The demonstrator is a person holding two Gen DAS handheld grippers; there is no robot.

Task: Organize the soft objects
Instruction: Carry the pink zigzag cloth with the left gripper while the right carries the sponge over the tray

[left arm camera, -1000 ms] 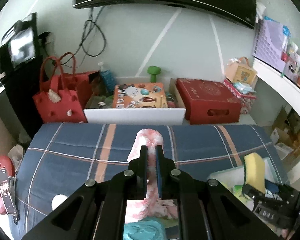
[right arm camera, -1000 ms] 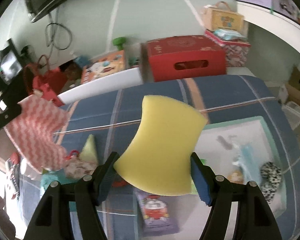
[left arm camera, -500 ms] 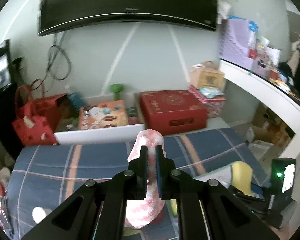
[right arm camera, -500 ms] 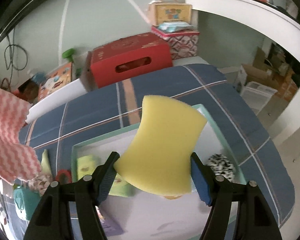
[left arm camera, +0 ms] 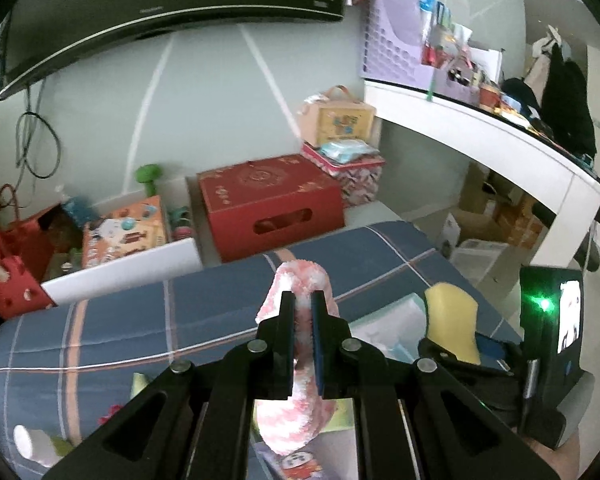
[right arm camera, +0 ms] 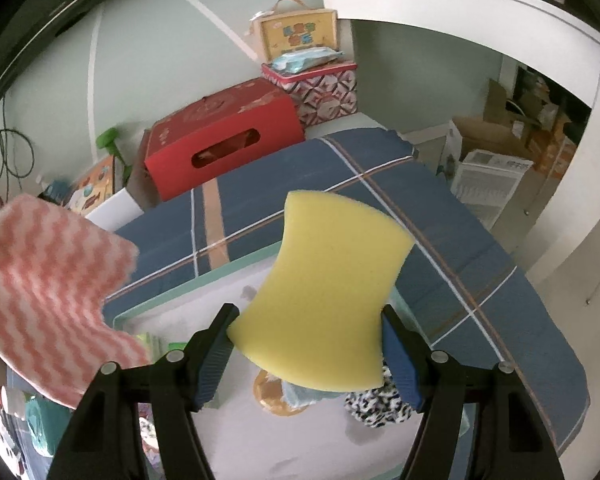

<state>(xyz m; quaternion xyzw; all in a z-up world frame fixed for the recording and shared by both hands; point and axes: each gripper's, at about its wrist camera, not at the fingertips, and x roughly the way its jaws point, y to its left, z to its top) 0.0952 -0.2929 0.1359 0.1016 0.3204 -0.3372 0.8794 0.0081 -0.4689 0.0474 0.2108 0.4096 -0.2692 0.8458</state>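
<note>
You had the left tongs point(left arm camera: 303, 322) pressed nearly together on the pink-and-white wavy-striped fluffy cloth point(left arm camera: 296, 368), gripping it at a fold so that a loop stood up past the fingertips and the rest hung below them. That pinch near the top edge let the cloth drape free, clear of the blue plaid bedspread point(left arm camera: 120, 320) beneath, which looks a sensible way to carry something that limp. Seen from the right wrist, the same cloth hung as a flat sheet far to the left of the right tongs.

The right tongs point(right arm camera: 306, 344) were spread wide and clamped on the narrow waist of the yellow hourglass-shaped foam sponge point(right arm camera: 324, 296), one blue pad on each side. You held it by its lower part, so most of the foam stood up ahead of the fingertips and hid what lay directly beyond. Gripping at the waist probably kept the soft block from squeezing out.

Directly under and ahead of the right tongs lay the shallow white tray with a mint-green rim point(right arm camera: 160, 300), resting on the bedspread. Inside it, just below the sponge, sat a black-and-white spotted soft item point(right arm camera: 374, 410) and a small orange-based object partly hidden. I judge you had brought both soft things over the tray to drop them in; neither had been released.
</note>
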